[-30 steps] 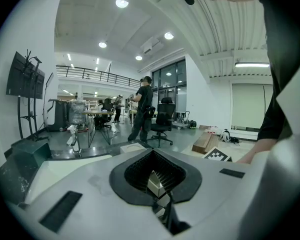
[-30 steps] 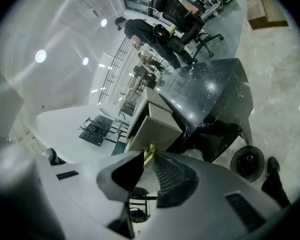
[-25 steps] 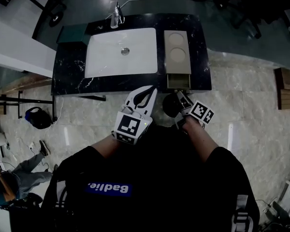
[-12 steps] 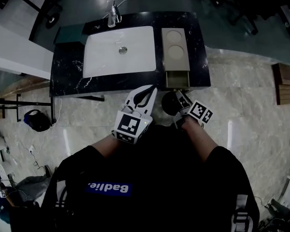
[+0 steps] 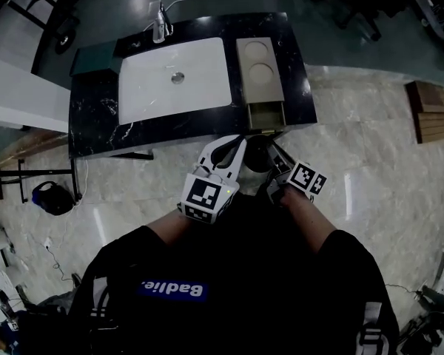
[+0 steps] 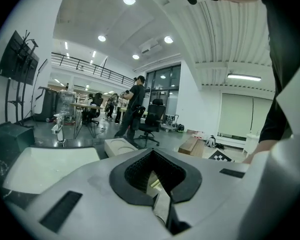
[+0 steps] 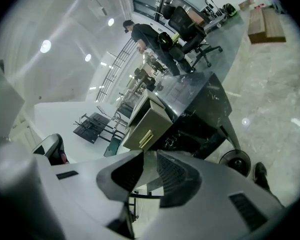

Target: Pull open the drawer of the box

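White shells are seen closest, with both grippers held in against the body. The left gripper [image 6: 151,154] is closed, its tips met so that only the hollow between the pads is left, and nothing is gripped in it. The right gripper [image 7: 147,161] is parted by a narrow gap and nothing is held there either; the box front is sighted beyond its tips.

A strip of pale stone floor [image 5: 370,146] is crossed next, and neither gripper is brought to the furniture yet. Then the black marble table [image 5: 96,117] is reached. At its right end the beige box [image 5: 260,69] is found, with two round recesses sunk in its top. The drawer [image 5: 266,115] is set in the near face, at the table's front edge, and its pale bar handle [image 7: 146,134] is picked out in the right gripper view.

From above the drawer is read as perhaps drawn out a little, but that cannot be settled. No contact is made with the handle, so the pull is judged not begun, or at best part done. Approach, grip and draw are all left.

Further back, the white basin [image 5: 174,80] is laid beside the box, with a tap [image 5: 160,24] behind it.
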Demonstrator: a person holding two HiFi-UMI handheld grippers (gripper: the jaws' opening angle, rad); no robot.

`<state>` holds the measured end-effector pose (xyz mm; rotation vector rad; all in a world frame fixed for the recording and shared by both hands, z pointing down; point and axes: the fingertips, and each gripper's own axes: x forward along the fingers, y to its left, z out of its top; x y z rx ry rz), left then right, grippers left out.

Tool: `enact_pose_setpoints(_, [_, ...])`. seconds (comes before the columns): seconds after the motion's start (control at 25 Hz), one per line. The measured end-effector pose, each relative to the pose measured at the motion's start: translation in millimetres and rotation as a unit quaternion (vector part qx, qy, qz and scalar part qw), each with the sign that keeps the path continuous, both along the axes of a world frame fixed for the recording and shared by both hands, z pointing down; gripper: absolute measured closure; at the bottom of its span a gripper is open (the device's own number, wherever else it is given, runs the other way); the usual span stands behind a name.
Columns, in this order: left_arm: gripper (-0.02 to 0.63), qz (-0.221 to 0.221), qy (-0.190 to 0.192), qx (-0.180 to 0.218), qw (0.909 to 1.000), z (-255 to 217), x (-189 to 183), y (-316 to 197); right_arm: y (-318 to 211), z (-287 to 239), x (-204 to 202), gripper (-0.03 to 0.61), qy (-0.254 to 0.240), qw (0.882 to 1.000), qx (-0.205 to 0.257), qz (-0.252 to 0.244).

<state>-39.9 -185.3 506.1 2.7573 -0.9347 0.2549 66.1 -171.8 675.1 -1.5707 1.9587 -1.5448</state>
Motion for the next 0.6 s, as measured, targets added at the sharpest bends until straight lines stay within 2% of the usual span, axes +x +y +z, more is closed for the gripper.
enact_pose_setpoints(0.12, [0.621, 0.015, 0.007, 0.001, 0.9999, 1, 10, 10, 14, -4, 13, 0.511, 0.027, 1.0, -0.004, 0.008])
enact_pose_setpoints(0.28, [0.621, 0.007, 0.014, 0.006, 0.9999, -8, 14, 15, 24, -10, 26, 0.511, 0.055, 0.998, 0.0, 0.009])
enact_pose_setpoints(0.6, [0.621, -0.019, 0.003, 0.027, 0.9995, -29, 46, 52, 44, -41, 44, 0.511, 0.085, 0.994, 0.052, -0.046])
